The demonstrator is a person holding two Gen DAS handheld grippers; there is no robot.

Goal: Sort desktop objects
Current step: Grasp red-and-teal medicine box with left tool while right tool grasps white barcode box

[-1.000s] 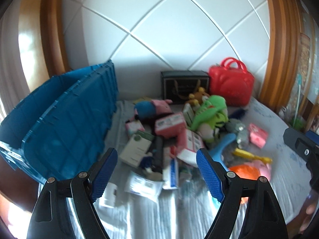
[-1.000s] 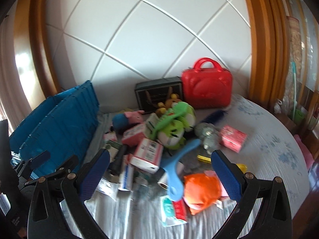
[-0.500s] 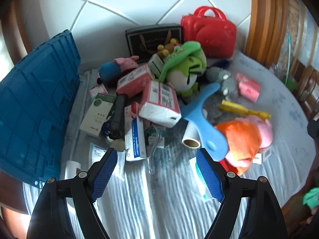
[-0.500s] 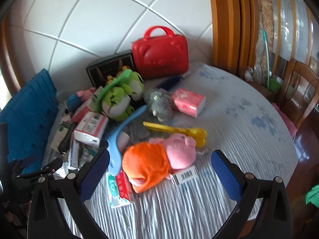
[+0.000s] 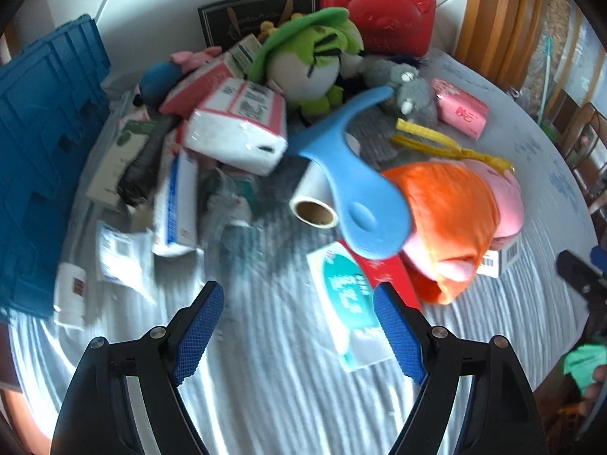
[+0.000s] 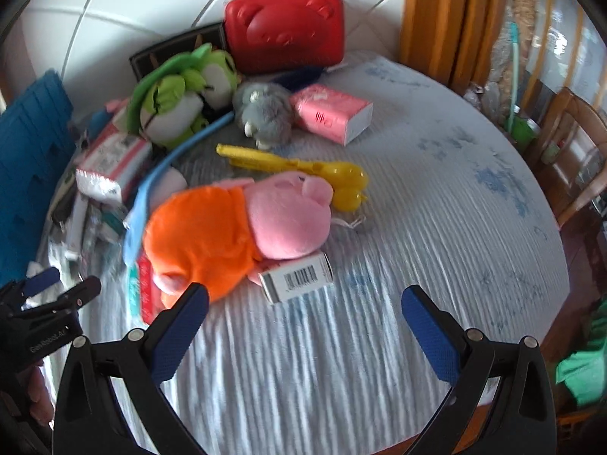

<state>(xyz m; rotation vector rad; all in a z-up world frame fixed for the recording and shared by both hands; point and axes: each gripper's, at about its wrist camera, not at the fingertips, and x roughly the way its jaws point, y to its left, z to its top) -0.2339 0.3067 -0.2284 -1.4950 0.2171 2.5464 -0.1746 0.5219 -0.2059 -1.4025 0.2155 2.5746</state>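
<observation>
Hand-held grippers (both agape) above clutter

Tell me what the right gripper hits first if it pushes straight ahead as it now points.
Probably the small barcoded box, lying just beyond the open right gripper against the orange-and-pink plush pig. Only bare tablecloth lies before it, though depth is unclear.

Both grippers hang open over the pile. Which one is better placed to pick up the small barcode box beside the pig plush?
Right. The right gripper is open with the barcode box just ahead between its fingers. In the left gripper's view the box sits far right, beyond the pig plush.
</observation>
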